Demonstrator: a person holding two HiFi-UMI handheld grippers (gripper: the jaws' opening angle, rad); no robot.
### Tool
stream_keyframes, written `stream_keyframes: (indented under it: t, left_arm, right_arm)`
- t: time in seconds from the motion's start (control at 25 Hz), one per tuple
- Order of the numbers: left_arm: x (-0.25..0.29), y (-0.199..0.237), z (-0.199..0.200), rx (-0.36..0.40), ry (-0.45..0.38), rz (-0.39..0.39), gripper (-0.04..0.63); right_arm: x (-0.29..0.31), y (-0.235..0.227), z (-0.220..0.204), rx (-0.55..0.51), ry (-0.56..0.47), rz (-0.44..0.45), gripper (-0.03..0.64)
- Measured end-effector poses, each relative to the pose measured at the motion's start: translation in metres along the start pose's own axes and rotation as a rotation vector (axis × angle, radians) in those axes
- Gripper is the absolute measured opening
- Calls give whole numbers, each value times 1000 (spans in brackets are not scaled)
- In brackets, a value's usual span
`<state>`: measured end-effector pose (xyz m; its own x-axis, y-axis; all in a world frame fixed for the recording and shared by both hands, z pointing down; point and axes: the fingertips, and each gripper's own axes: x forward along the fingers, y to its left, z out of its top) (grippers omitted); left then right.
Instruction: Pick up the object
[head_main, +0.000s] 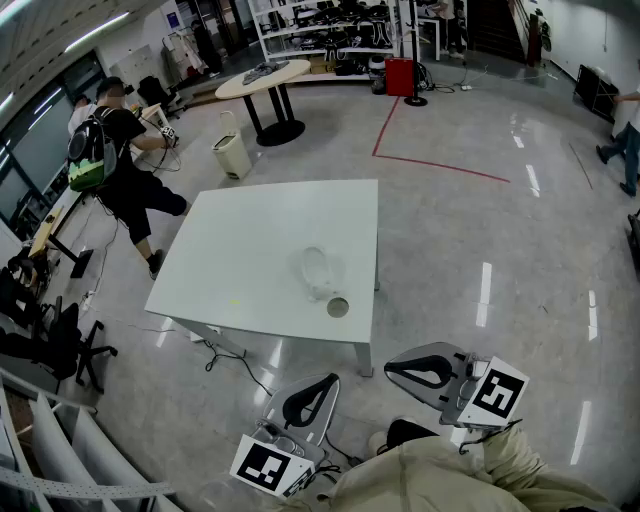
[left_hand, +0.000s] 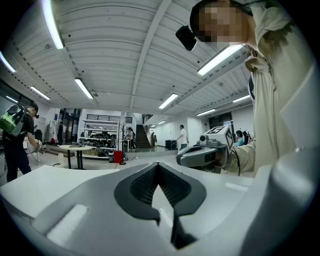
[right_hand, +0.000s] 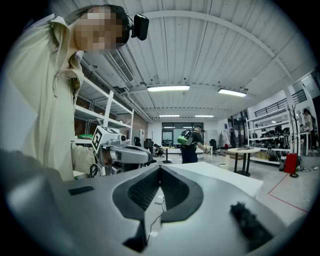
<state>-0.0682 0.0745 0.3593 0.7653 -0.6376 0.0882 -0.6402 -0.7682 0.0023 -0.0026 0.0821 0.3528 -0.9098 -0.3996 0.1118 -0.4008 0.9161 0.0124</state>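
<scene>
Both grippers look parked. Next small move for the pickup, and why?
Probably carry the right gripper forward over the near edge of the white table, opening it on the way: both it and the left gripper are shut, empty and short of the table, and the pale object lies untouched near that edge.

White table (head_main: 250, 250) bearing 1 pale object (head_main: 318, 270), 1 small round piece (head_main: 338, 307)
</scene>
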Motion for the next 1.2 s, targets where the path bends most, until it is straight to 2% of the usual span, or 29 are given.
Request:
stream_keyframes:
  t: [0.32,0.64,0.88,1.2]
  left_arm:
    - [11,23,-1,-7,-7,13,5]
    - [56,72,-8,-24,12,29,5]
    - [95,101,-10,-51,28,54,5]
    - [122,139,-15,-87,58,138,5]
  right_arm:
    - [13,-23,1,15,-14,0,2]
    - [42,-89,-11,65,-5,32,2]
    - [66,-146,-42,144,91,63,2]
    - [121,-206,-99,307,228,83,2]
